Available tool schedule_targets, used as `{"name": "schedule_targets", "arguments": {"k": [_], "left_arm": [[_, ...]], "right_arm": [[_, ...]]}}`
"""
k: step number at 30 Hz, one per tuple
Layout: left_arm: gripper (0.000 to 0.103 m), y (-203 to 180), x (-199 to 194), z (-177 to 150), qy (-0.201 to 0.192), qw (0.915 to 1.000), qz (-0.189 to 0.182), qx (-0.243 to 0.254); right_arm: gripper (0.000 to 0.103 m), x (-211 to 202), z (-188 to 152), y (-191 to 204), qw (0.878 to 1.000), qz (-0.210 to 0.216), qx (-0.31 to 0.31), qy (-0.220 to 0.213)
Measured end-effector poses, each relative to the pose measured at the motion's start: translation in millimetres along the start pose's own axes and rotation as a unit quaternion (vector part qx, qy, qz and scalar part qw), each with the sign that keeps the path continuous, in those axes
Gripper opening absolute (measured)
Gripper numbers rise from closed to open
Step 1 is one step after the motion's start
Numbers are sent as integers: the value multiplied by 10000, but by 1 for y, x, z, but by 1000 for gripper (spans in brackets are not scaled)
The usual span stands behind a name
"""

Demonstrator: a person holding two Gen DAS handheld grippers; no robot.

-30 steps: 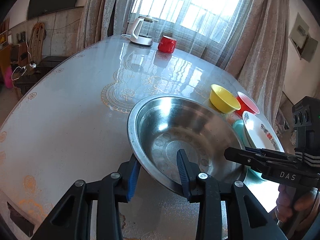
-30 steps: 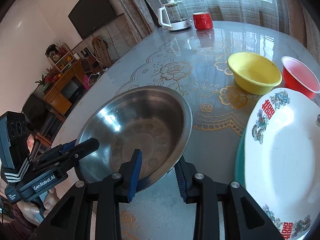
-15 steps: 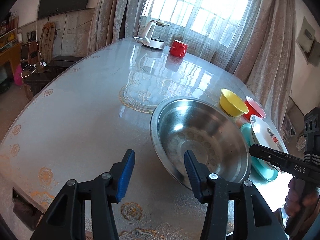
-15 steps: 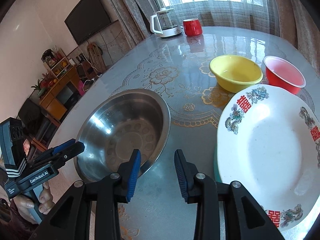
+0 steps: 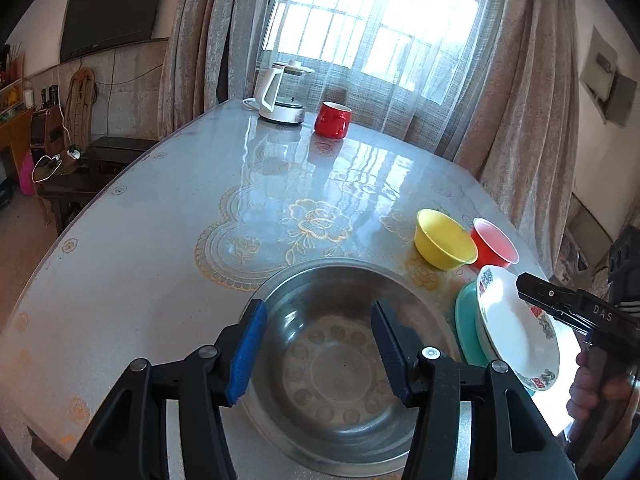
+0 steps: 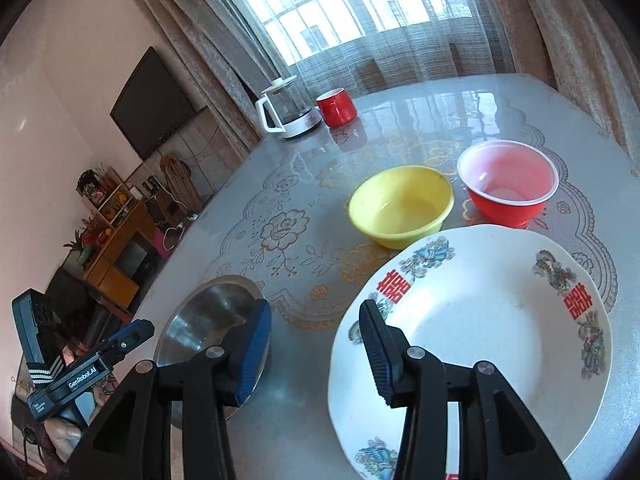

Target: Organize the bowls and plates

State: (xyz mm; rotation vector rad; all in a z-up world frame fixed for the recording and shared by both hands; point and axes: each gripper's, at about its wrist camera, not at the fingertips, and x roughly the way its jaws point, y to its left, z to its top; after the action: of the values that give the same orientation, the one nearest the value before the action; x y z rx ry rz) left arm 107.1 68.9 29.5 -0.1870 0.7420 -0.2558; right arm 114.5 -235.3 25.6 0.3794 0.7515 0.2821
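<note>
Step in hand: you have let go of the steel bowl [image 5: 340, 364] and are between pieces; I judge the flowered plate [image 6: 480, 320] is next.
Left gripper [image 5: 316, 350]: jaws released and opening, nothing between the pads; the steel bowl lies on the table [image 5: 160, 240] beneath and ahead of them.
Right gripper [image 6: 316, 350]: jaws released and opening, empty; the plate's near rim sits just beyond the right-hand pad, the steel bowl off past the left-hand pad.
Other pieces: the yellow bowl [image 6: 402, 206] and red bowl [image 6: 506, 182] stand side by side well ahead of your right jaws; a teal plate [image 5: 466, 332] lies under the flowered one.
Next move: bring the right jaws over the plate's rim, one pad above and one below, before closing.
Changed since a second ago: both grippers clamped the steel bowl's rim then; now both are off it, and your right one has swung toward the plate.
</note>
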Motion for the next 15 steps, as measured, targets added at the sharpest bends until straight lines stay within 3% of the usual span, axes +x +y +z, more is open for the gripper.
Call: {"name": "schedule_targets", "arguments": {"k": [5, 9, 15], "left_arm": [[55, -28, 26, 25, 190, 9996, -165, 130], [55, -50, 49, 43, 375, 9987, -262, 201], [55, -75, 92, 63, 778, 9964, -265, 197]], "right_arm": [[46, 6, 23, -29, 9992, -208, 323, -72], [38, 27, 40, -49, 9973, -465, 538, 187], [38, 56, 59, -71, 9938, -596, 859, 383]]}}
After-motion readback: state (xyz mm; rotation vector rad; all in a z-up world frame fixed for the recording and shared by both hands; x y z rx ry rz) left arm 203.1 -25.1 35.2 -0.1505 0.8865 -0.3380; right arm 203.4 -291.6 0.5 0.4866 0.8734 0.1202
